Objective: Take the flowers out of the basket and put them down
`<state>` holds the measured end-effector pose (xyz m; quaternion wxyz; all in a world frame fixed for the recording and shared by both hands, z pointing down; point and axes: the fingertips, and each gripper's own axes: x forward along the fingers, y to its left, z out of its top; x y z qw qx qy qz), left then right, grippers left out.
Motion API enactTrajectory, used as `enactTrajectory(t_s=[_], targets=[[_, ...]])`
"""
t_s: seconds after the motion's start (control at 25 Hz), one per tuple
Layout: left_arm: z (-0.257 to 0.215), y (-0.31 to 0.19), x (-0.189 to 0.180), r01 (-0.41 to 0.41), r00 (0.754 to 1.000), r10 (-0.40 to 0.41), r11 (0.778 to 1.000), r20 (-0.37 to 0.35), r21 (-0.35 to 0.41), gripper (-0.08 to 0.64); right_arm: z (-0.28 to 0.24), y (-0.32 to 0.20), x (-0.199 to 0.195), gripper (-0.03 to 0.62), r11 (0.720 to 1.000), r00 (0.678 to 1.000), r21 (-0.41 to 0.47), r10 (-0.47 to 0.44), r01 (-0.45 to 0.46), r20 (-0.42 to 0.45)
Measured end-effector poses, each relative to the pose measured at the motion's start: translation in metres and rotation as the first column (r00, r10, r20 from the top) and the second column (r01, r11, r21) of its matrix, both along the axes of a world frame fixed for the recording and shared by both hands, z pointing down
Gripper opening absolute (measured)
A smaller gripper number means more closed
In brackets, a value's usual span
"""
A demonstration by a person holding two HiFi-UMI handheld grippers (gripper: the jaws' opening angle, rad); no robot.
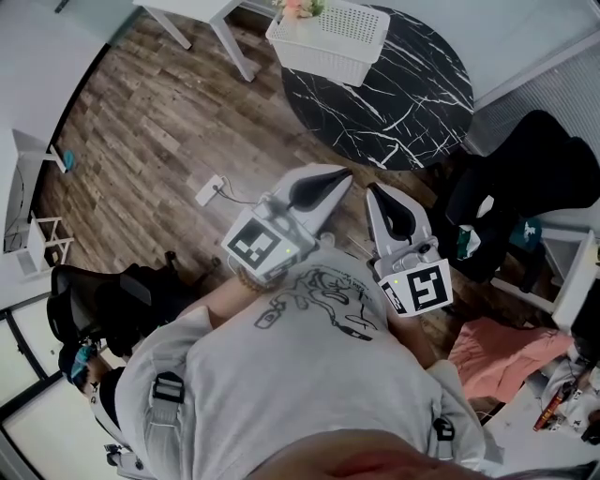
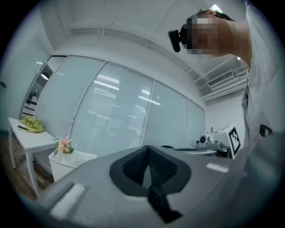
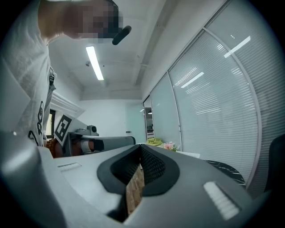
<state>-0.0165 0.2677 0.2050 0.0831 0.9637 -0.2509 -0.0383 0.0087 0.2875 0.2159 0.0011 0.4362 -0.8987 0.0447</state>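
Pink flowers (image 1: pixel 298 7) stand in a white perforated basket (image 1: pixel 328 42) on a round black marble table (image 1: pixel 403 94) at the far end of the head view. My left gripper (image 1: pixel 345 174) and right gripper (image 1: pixel 372 189) are held side by side close to my chest, well short of the table, both pointing toward it. The left gripper view shows the flowers (image 2: pixel 64 144) in the basket (image 2: pixel 71 162) far off at the lower left. Both grippers are shut with nothing between their jaws. The right gripper view catches the flowers (image 3: pixel 169 145) small beyond the jaw tips.
A white desk (image 1: pixel 202 14) stands left of the basket, with a yellow-green cloth (image 2: pixel 32 124) on it. A power strip (image 1: pixel 208 189) lies on the wood floor. Black chairs (image 1: pixel 534 178) sit to the right, a pink cloth (image 1: pixel 506 361) lower right, and a black chair (image 1: pixel 103 300) at the left.
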Motion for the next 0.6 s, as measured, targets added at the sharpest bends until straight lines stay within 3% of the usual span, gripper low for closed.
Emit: enactTrajectory(t_s=[0.6], targets=[[0.005, -0.15, -0.019, 0.001, 1.0, -0.002, 1.0, -0.012, -0.018, 0.003, 0.008, -0.147, -0.02, 0.005, 1.0, 1.0, -0.011, 0.002, -0.002, -0.005]])
